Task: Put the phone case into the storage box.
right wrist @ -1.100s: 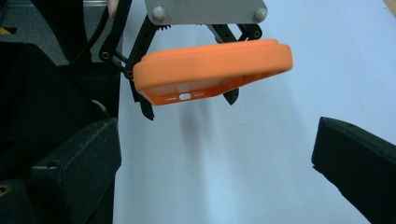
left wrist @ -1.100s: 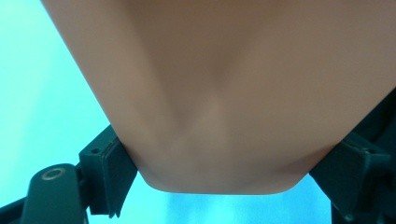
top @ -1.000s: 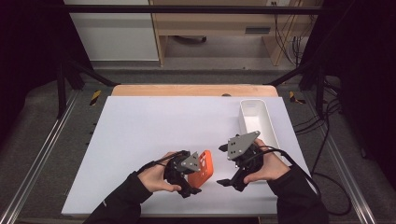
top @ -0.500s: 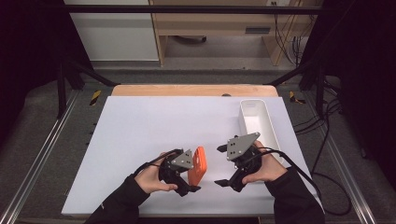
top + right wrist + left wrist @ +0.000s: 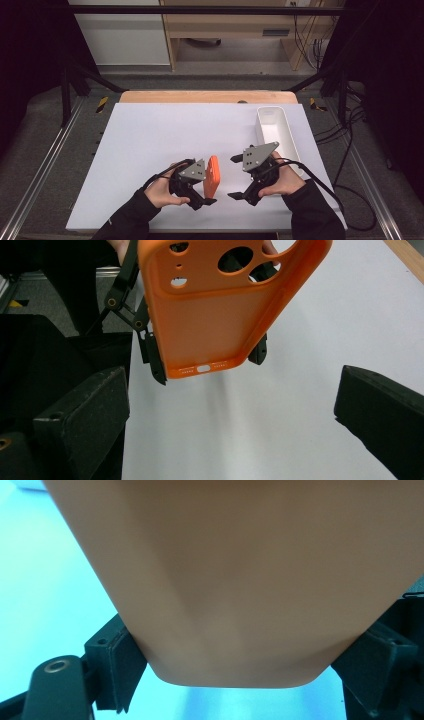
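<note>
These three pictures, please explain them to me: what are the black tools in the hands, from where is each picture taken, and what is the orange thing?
A person sits at a table and holds a two-jaw tool in each hand. The high view looks down from above: the left gripper clamps an orange phone case by its two side edges, on edge above the white table. The right gripper stands open beside it and holds nothing. A white tray sits at the table's right side.

The other two pictures come from small cameras riding on the tools. The left gripper view sees the case very close between its black jaws. The right gripper view faces the case's inner side, with its camera holes.
</note>
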